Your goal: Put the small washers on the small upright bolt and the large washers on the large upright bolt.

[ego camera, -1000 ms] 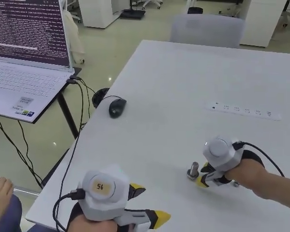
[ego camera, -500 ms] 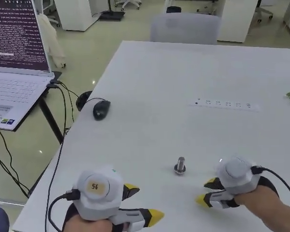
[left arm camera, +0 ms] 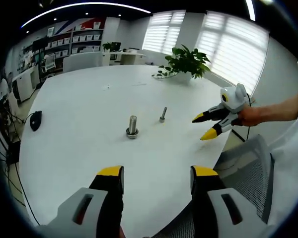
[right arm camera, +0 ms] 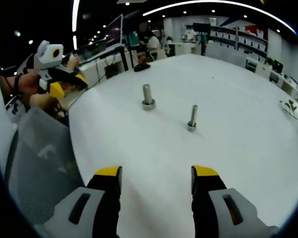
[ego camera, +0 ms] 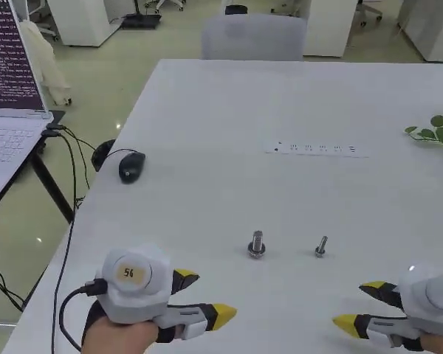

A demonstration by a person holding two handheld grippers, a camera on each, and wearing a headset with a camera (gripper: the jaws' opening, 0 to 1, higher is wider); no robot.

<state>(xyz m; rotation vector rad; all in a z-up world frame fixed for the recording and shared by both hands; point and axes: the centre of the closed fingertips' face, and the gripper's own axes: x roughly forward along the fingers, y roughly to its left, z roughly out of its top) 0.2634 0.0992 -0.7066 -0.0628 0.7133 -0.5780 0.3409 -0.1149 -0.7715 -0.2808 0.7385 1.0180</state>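
Two bolts stand upright on the white table. The large bolt carries a washer at its base. The small bolt stands a little to its right. My left gripper hovers open at the table's near left edge with nothing between its yellow tips. My right gripper is open and empty at the near right, well short of the bolts; it shows from the side in the left gripper view.
A black mouse with its cable lies at the table's left side. A white power strip lies across the middle, and a potted plant sits at the right edge. A laptop stands on a side stand left. A grey chair is beyond the far edge.
My right gripper has drawn back from beside the large bolt toward the near right edge. The small bolt now stands uncovered right of the large one. The head camera has swung right.
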